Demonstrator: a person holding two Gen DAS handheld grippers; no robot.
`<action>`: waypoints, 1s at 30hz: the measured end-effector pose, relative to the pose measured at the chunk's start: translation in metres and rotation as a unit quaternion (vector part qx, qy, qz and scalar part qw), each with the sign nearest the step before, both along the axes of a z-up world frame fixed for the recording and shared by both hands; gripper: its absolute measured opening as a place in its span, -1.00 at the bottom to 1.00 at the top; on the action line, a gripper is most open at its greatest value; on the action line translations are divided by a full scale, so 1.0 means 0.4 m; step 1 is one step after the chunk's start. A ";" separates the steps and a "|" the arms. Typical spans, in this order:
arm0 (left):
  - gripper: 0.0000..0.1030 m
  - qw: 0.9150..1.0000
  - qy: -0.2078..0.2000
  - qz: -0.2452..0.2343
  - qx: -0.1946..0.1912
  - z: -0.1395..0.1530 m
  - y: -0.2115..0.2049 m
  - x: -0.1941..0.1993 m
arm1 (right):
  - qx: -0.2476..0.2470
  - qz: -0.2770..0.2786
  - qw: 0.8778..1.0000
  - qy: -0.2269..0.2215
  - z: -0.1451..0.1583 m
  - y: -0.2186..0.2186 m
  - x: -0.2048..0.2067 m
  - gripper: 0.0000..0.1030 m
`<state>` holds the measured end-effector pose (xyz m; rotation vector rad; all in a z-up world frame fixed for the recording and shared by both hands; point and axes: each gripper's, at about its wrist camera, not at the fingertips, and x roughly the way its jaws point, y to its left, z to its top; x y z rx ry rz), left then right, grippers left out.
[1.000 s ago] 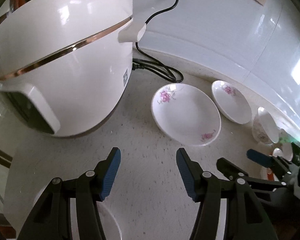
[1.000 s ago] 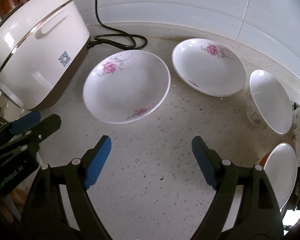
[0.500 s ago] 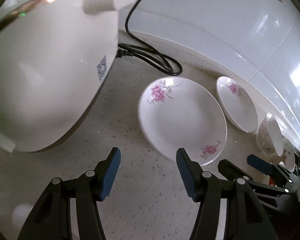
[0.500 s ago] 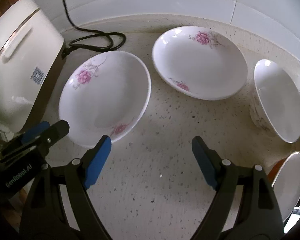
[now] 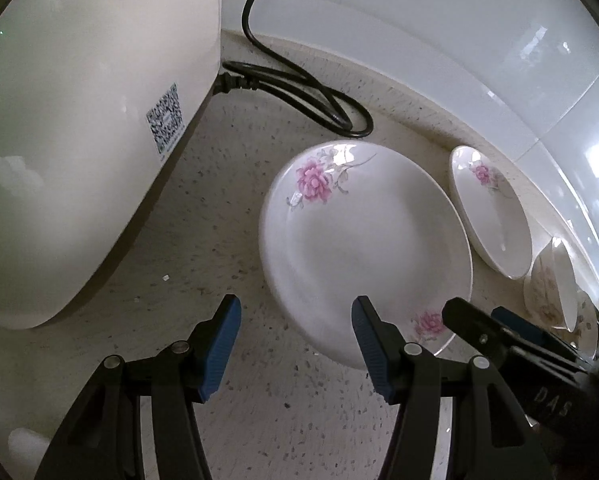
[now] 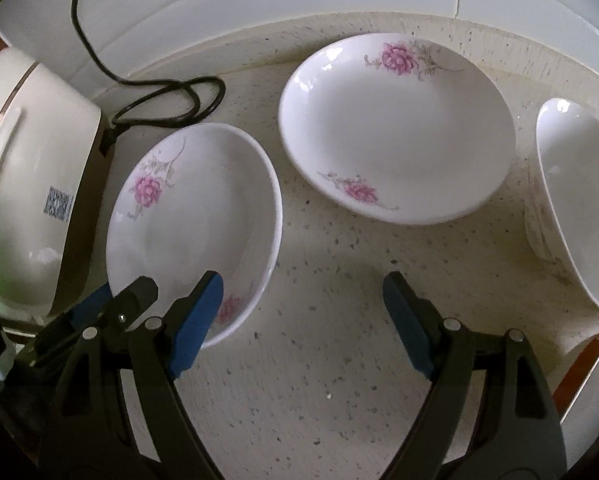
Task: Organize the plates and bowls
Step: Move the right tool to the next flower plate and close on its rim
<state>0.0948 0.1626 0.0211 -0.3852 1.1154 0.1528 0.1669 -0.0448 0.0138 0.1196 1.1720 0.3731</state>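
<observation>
Two white plates with pink flowers lie on the speckled counter. The near plate (image 5: 363,248) lies just ahead of my open, empty left gripper (image 5: 295,336), whose right finger overlaps its near rim; it also shows in the right wrist view (image 6: 195,232). The far plate (image 5: 489,212) lies by the wall, and shows in the right wrist view (image 6: 395,128). My right gripper (image 6: 303,312) is open and empty above bare counter between the plates; it shows in the left wrist view (image 5: 499,332). A white bowl (image 6: 575,200) stands at the right.
A white rice cooker (image 5: 79,120) stands close on the left, its black cord (image 5: 299,100) looped on the counter behind the near plate. A white tiled wall (image 6: 299,0) runs along the back. More dishes (image 5: 579,324) sit at the far right.
Both grippers have moved forward toward the plates. The near plate is now at my left gripper's fingertips. The far plate has grown larger ahead of my right gripper. Both stay open.
</observation>
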 end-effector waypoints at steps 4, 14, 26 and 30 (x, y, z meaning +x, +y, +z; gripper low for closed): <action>0.14 1.000 -0.002 0.000 0.001 -0.005 0.002 0.014 | 0.005 0.000 1.000 0.000 0.002 0.014 0.016 0.62; 0.12 1.000 -0.006 -0.007 -0.004 -0.006 0.003 0.044 | 0.015 0.008 1.000 0.000 0.006 0.040 0.048 0.10; -0.08 0.999 -0.013 -0.008 -0.029 -0.007 0.009 0.056 | 0.048 0.033 0.998 0.011 -0.001 0.051 0.033 -0.30; -0.14 0.999 -0.017 -0.002 -0.044 -0.008 0.021 0.051 | 0.044 0.035 0.998 0.005 0.000 0.051 0.031 -0.40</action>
